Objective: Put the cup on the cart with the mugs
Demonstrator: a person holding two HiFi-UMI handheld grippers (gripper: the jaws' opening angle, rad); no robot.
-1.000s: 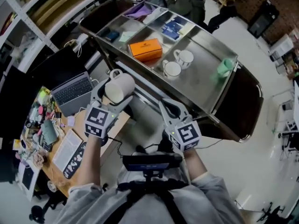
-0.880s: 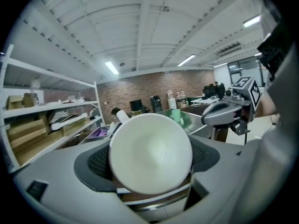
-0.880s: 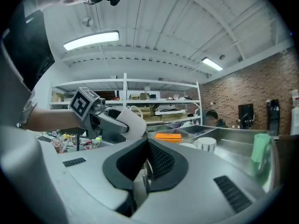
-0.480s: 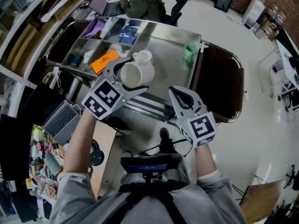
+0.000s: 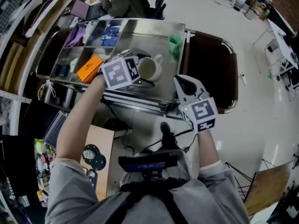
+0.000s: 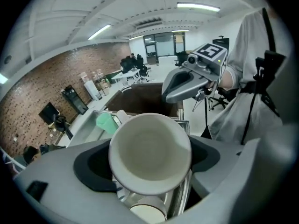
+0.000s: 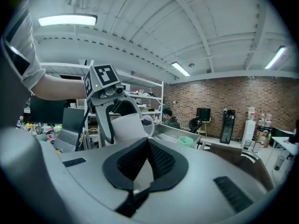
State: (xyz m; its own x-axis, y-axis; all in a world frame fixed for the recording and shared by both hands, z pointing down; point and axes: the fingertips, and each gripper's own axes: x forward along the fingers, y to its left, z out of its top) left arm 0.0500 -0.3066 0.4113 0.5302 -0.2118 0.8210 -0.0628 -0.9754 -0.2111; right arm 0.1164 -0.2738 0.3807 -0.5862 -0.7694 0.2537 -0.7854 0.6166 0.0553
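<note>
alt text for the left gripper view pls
An empty white mug, mouth toward the camera, is clamped in the left gripper above a steel cart. A green cup stands on the cart behind it, another mug shows its rim just below, and the right gripper hangs at upper right.

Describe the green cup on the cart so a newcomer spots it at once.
Start at the steel cart. At its tray's edge beside the dark brown seat stands a small green cup. It alone is mint green, unlike the white cup nearby.
</note>
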